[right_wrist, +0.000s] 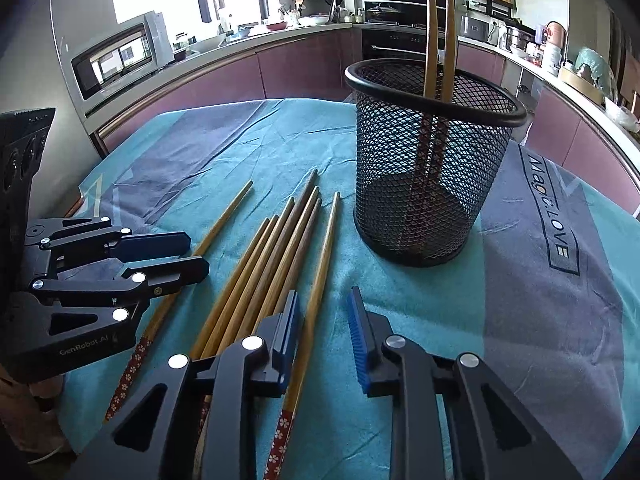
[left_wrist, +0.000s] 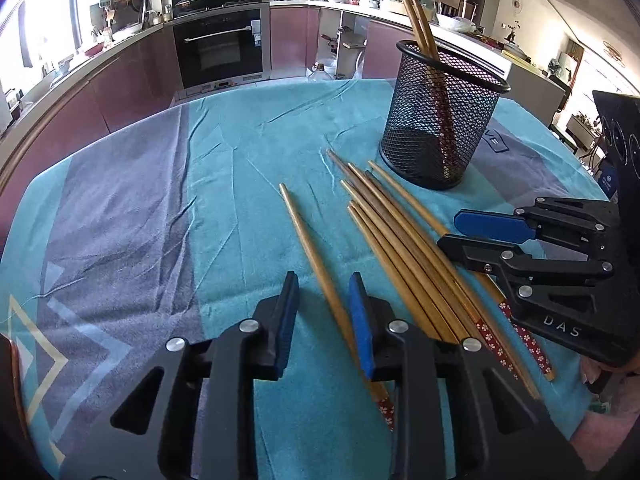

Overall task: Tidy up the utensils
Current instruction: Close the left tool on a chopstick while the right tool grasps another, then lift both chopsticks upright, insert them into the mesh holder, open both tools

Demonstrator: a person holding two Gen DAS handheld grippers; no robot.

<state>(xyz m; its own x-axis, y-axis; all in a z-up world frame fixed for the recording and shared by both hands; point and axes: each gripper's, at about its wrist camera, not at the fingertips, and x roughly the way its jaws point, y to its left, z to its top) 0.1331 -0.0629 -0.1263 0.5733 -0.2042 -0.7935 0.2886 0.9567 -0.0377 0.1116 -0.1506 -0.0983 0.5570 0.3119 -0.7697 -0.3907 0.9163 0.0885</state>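
From your left wrist camera: your left gripper point(left_wrist: 324, 320) hangs low over the teal cloth point(left_wrist: 240, 152), jaws partly parted astride a single chopstick point(left_wrist: 316, 256) that lies by itself, apart from the rest. The pads do not appear to press on it yet. The black mesh holder point(left_wrist: 440, 120) stands beyond and to the right, with two chopsticks already upright inside point(left_wrist: 416, 12), leaning on its rim. That is probably where the others are headed. Between the holder and your gripper lies the loose bundle of chopsticks point(left_wrist: 400, 240), tips fanned toward the holder and patterned red ends toward you. Your right gripper, seen side-on, hovers over the bundle's near-right edge.

From your right wrist camera: your right gripper point(right_wrist: 324, 336) also stands partly parted. The chopstick nearest the holder point(right_wrist: 320, 280) runs up through its gap, close against the left pad, but whether that pad touches it I cannot tell; nothing is clamped. The holder point(right_wrist: 432, 184) sits just ahead, slightly right, a short lift away. The bundle point(right_wrist: 256, 268) lies left of it, and your left gripper point(right_wrist: 192, 252) waits further left.
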